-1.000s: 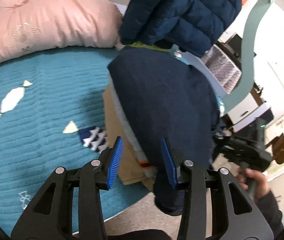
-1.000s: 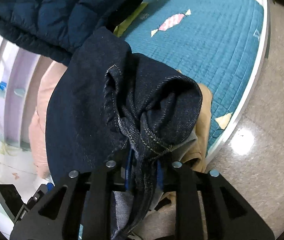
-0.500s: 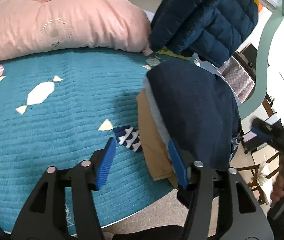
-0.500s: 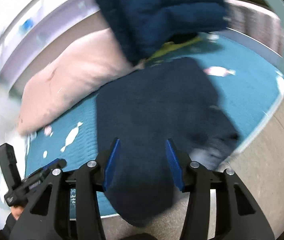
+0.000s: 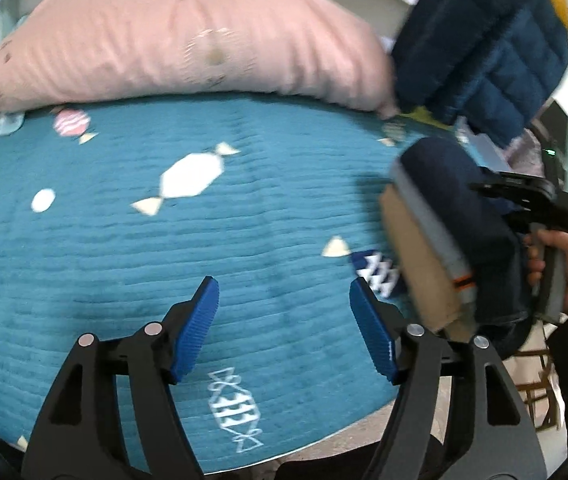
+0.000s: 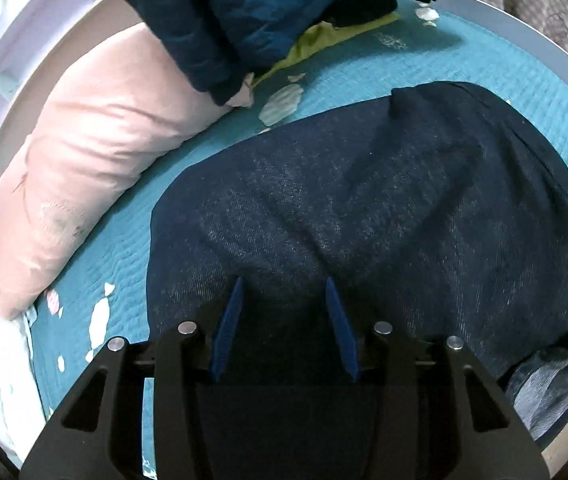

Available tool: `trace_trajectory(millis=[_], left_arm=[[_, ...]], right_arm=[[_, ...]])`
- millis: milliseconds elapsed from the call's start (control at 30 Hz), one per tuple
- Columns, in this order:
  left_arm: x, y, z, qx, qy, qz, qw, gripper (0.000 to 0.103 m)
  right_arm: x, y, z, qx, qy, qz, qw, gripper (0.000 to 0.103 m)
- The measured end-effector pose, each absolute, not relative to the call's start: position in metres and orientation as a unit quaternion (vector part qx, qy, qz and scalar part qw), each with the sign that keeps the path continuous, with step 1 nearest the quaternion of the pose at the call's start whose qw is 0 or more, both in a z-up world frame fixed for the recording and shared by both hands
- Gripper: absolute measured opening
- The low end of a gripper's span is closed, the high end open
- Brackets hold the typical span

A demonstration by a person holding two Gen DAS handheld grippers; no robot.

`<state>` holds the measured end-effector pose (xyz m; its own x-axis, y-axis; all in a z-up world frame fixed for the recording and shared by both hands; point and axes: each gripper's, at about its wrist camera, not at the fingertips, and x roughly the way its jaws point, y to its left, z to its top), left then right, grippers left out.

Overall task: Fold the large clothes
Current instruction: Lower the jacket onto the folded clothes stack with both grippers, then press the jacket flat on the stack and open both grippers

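Note:
Folded dark blue jeans (image 6: pixel 384 216) lie on top of a stack of folded clothes at the bed's right edge. In the left wrist view the jeans (image 5: pixel 456 188) sit over a grey garment and a tan garment (image 5: pixel 416 256). My right gripper (image 6: pixel 284 320) is open, its blue pads just over the near part of the jeans, holding nothing. It also shows in the left wrist view (image 5: pixel 532 200), held in a hand above the stack. My left gripper (image 5: pixel 284 320) is open and empty over the teal quilt (image 5: pixel 164 260), left of the stack.
A long pink pillow (image 5: pixel 184 36) lies along the back of the bed. A navy puffer jacket (image 5: pixel 484 48) hangs over the back right corner, with a yellow-green cloth (image 6: pixel 324 36) under it. The bed's front edge and floor (image 5: pixel 324 444) are below.
My right gripper let go of the jeans, opened and now sits over the folded stack. My left gripper opened wider and swung left, away from the stack, over the quilt.

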<state>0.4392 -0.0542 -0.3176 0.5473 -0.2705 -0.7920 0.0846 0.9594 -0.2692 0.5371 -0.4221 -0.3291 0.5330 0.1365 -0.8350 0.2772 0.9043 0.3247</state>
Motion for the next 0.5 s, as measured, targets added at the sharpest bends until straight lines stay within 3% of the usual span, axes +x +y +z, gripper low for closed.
trace_trajectory(millis=[200,500], left_arm=[[0.457,-0.069,-0.322,-0.095,0.473,-0.126,0.867,0.071],[0.478,-0.192,-0.312,-0.131,0.465,-0.293,0.825,0.071]], right_arm=[[0.497,-0.411,-0.302,0.207,0.459,-0.017,0.864,0.043],[0.396,-0.421,-0.264,0.207,0.406,0.007,0.89,0.043]])
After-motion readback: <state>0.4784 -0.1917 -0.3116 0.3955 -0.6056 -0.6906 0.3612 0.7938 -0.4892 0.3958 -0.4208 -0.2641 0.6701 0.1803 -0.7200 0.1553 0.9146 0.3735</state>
